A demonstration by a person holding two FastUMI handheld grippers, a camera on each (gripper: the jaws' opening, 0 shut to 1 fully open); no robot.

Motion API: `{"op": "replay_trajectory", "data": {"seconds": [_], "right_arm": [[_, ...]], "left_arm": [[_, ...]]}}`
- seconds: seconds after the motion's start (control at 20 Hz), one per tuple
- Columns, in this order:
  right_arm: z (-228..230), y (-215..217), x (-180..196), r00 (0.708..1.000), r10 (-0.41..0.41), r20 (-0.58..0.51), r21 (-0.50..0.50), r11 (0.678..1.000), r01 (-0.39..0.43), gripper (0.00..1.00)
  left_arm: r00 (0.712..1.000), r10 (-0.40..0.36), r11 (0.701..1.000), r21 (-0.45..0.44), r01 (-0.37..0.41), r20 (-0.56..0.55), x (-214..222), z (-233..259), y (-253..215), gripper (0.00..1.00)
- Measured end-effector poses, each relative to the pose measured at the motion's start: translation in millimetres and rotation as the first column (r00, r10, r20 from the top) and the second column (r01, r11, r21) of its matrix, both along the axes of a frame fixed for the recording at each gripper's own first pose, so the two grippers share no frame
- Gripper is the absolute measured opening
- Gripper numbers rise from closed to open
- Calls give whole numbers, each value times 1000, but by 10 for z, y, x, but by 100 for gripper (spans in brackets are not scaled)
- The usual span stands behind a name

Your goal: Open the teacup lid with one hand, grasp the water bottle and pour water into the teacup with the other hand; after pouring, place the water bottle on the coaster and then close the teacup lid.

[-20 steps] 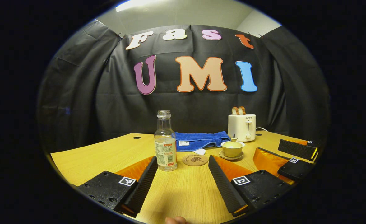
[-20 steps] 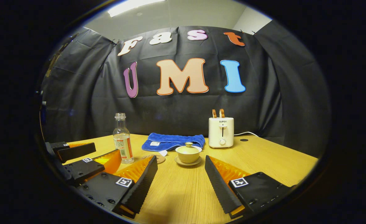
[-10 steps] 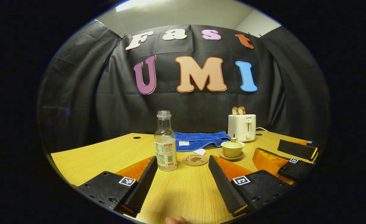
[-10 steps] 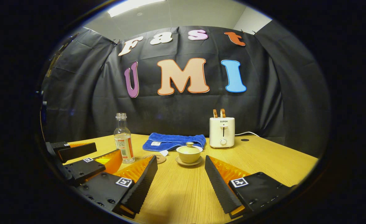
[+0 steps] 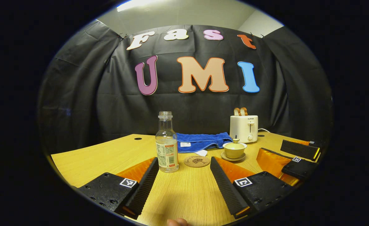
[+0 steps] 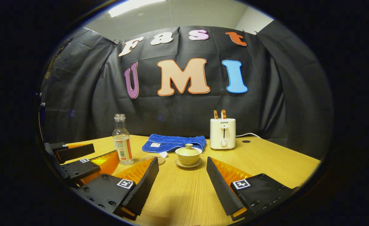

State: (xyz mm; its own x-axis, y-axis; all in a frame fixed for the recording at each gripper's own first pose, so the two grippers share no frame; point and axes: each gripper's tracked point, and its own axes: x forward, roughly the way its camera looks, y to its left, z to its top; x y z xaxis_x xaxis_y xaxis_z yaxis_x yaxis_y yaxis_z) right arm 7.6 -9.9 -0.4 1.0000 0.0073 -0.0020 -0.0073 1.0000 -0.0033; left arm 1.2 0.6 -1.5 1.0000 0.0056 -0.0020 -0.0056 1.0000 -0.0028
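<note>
Both tools: left tool [image 5: 184, 185] and right tool [image 6: 181, 185] spread wide, gripping nothing.
Teacup [image 6: 188, 156]: lidded, on desk [image 6: 266, 160] — dead ahead of right tool.
Lid [image 6: 189, 149]: pinch knob squarely, lift straight.
Water bottle [image 5: 166, 144]: upright beside coaster [image 5: 197, 161] — uncapped, so hold level.

Left claw [image 5: 184, 185], right claw [image 6: 182, 185]: ribbed fingers, square tag markers, screw heads, translucent orange side panels.

Both views look low across the table [image 5: 102, 157], sharing its far end.
</note>
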Motion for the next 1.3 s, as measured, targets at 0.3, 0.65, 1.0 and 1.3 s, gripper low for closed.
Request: {"op": "replay_trajectory", "data": {"seconds": [0.3, 0.65, 1.0, 1.3], "right_arm": [[-21, -104, 382, 1000, 4, -5, -1, 1000, -4, 97], [-58, -68, 1129, 1000, 13, -3, -2, 1000, -13, 97], [-116, -42, 1874, 1000, 14, -20, -2, 1000, -14, 94], [-235, -24, 2194, 995, 42, -86, 0, 999, -42, 91]], "left_arm": [[1000, -1, 1000, 0, 1, 0, -6, 2, 1, 97], [1000, -4, 1000, -1, 4, -2, 4, 2, -3, 96], [1000, -5, 1000, -2, 5, -3, 2, -2, -2, 96], [1000, -9, 1000, -2, 9, -4, -1, 3, -3, 96]]}}
